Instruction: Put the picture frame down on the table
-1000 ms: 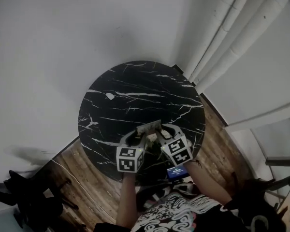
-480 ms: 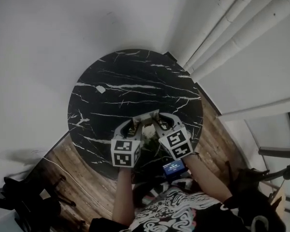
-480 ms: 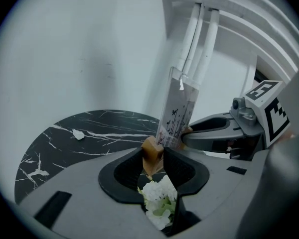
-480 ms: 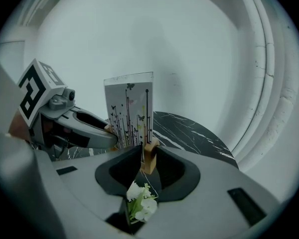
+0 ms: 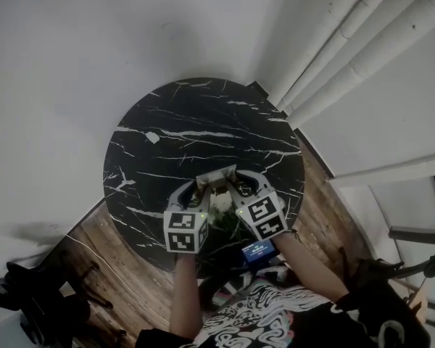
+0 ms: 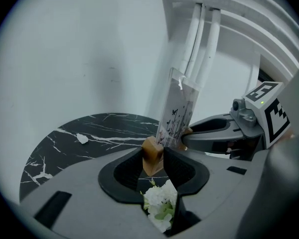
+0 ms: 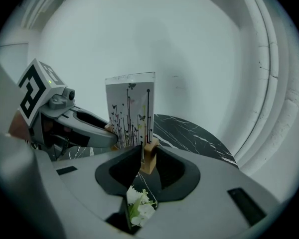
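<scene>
Round black marble table (image 5: 174, 122), white wall behind. Left gripper (image 6: 153, 156) and right gripper (image 7: 148, 156) each clamp base of upright picture frame (image 7: 129, 108) held between them. Risk: uneven release tips tall frame; white flowers (image 6: 159, 203) below jaws may foul landing.

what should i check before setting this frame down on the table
1. Left gripper clamps one wooden foot of the clear butterfly-print picture frame: ok.
2. Right gripper clamps the other foot: ok.
3. Frame upright: ok.
4. Round black marble table bare beyond the frame, small white scrap off to the left: ok.
5. White flowers right under the grippers, may get brushed: not ok.
6. Feet touching the tabletop: cannot tell.
</scene>
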`<state>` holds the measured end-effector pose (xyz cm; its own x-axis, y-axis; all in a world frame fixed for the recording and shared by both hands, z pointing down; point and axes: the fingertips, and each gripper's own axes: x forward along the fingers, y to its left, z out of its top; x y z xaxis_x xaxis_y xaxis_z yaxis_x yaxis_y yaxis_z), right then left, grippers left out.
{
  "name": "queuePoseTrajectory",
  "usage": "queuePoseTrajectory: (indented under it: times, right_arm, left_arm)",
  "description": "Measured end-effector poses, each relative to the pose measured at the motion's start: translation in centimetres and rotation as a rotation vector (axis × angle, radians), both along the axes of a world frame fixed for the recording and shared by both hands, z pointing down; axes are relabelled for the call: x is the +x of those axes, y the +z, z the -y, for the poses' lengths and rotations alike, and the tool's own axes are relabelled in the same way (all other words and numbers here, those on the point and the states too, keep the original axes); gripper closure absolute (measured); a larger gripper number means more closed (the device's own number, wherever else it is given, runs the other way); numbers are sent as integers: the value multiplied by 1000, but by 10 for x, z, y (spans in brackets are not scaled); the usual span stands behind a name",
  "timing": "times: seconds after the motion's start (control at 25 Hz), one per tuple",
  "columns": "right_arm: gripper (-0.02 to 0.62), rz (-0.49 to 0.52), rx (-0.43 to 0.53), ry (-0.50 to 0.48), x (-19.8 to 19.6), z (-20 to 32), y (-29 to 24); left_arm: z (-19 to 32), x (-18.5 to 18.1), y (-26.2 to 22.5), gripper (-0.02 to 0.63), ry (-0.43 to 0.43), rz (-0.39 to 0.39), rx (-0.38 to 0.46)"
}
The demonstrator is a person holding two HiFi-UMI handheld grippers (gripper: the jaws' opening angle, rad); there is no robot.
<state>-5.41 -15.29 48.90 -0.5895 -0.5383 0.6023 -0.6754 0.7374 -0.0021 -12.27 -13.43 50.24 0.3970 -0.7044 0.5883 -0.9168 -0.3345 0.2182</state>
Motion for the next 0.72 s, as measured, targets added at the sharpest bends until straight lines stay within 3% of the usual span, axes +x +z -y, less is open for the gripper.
queuePoseTrajectory:
  times: [0.72]
  right_arm:
    - [497,-9,-48,-49,1,27,30]
  left_arm:
    - [26,0,28,468,17,24,-50]
